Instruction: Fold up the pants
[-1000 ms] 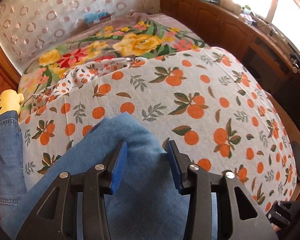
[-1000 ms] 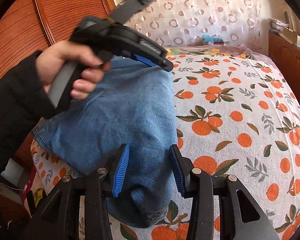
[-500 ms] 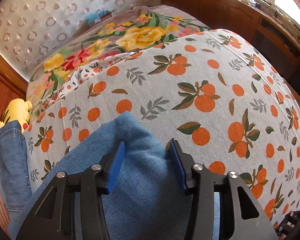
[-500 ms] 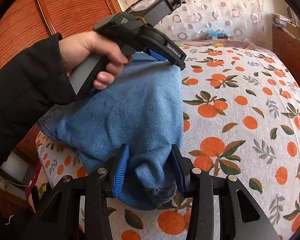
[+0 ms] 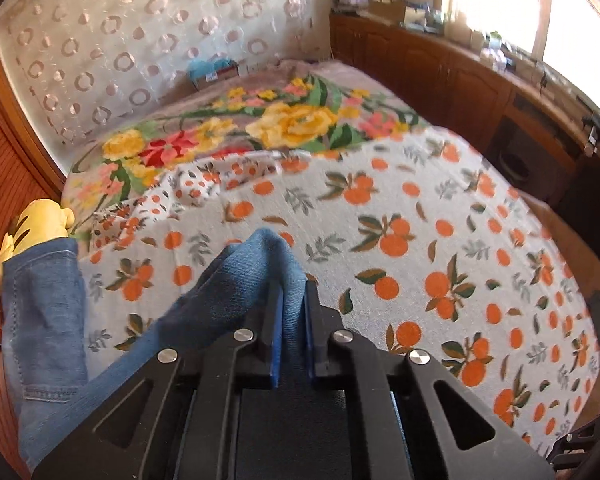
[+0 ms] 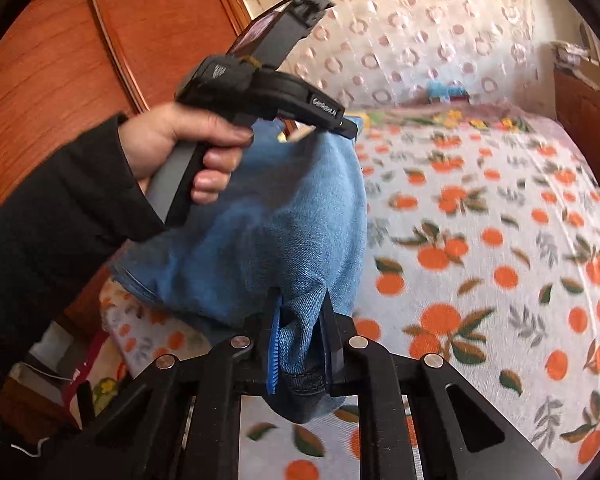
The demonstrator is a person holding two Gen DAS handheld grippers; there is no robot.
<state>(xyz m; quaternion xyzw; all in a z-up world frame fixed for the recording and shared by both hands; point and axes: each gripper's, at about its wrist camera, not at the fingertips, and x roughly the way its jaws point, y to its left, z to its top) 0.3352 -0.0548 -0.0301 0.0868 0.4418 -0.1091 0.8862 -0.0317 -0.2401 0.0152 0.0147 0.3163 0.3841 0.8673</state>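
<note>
My left tool (image 5: 291,312) and right tool (image 6: 300,334) just closed, both pinching blue jeans (image 6: 284,232), raised off orange-print bedsheet (image 6: 480,240).

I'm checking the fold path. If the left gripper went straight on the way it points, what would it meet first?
Probably the orange-print bedspread. The left gripper, its jaws just closed on a pinch of the jeans, points down toward the bed beyond the denim; depth is unclear.
</note>
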